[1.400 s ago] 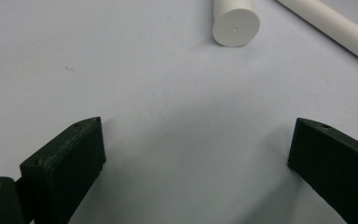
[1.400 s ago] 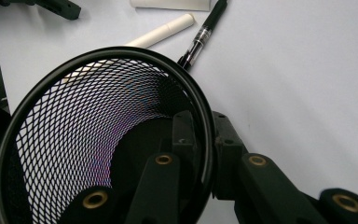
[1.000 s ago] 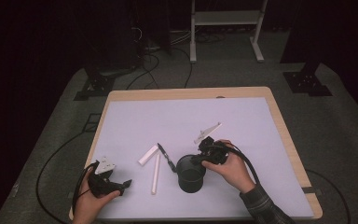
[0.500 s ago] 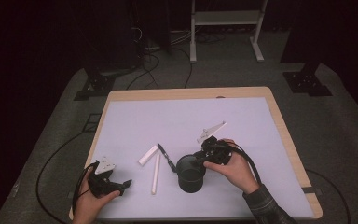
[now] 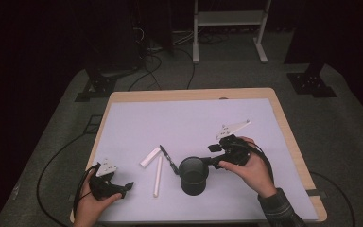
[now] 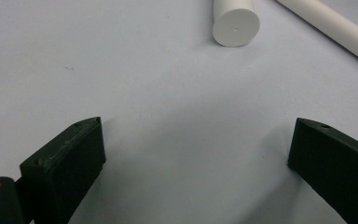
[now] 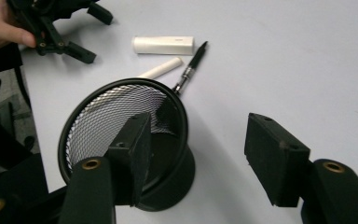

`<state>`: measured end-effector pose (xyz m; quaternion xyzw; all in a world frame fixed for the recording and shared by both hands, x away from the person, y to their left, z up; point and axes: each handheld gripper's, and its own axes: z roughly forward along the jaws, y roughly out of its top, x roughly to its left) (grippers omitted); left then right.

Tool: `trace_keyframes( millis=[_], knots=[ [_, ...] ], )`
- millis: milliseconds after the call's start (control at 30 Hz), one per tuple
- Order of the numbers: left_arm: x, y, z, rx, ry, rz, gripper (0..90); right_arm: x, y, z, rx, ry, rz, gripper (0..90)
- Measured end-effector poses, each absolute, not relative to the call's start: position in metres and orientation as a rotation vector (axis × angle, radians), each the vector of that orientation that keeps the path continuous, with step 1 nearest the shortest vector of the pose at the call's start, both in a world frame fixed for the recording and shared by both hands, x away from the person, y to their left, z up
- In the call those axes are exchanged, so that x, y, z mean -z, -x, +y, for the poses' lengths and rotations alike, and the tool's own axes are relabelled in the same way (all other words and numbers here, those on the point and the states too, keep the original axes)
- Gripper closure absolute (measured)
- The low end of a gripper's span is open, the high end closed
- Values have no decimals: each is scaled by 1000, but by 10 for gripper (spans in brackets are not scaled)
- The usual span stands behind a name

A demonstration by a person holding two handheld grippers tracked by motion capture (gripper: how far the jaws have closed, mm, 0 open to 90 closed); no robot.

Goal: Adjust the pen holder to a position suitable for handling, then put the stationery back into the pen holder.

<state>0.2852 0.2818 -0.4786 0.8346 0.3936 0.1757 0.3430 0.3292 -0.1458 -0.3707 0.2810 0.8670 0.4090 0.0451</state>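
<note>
A black mesh cup (image 5: pixel 193 176) (image 7: pixel 121 140) stands upright on the pale mat. My right gripper (image 5: pixel 209 157) (image 7: pixel 198 126) is open at the cup's right side. One jaw is over the cup's mouth and the other stands outside the wall, with nothing gripped. Left of the cup lie a black pen (image 5: pixel 168 159) (image 7: pixel 192 65), a short white cylinder (image 5: pixel 150 157) (image 7: pixel 163 45) (image 6: pixel 235 23) and a long white rod (image 5: pixel 158 176) (image 6: pixel 331 28). My left gripper (image 5: pixel 123 187) (image 6: pixel 198 123) rests open near the front left corner, pointing at the cylinder's flat end.
The mat covers a wooden table (image 5: pixel 288 127) whose front and left edges are close to my left hand. The far half of the mat (image 5: pixel 184 123) is bare. Cables and stand legs lie on the dark floor beyond.
My right gripper has shifted a little to the right beside the cup. The cup, the pen, the white pieces and my left gripper have stayed put.
</note>
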Motion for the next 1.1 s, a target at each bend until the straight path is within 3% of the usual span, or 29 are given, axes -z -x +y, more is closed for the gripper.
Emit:
trace_keyframes(
  millis=[767,1100],
  knots=[
    [479,-285,282,-466,-2167,1020,29,384,-317,-205,-1236,-1026,2522,344],
    [479,-285,281,-463,-2164,1024,29,405,-314,-233,-1127,-1136,2473,310]
  ],
)
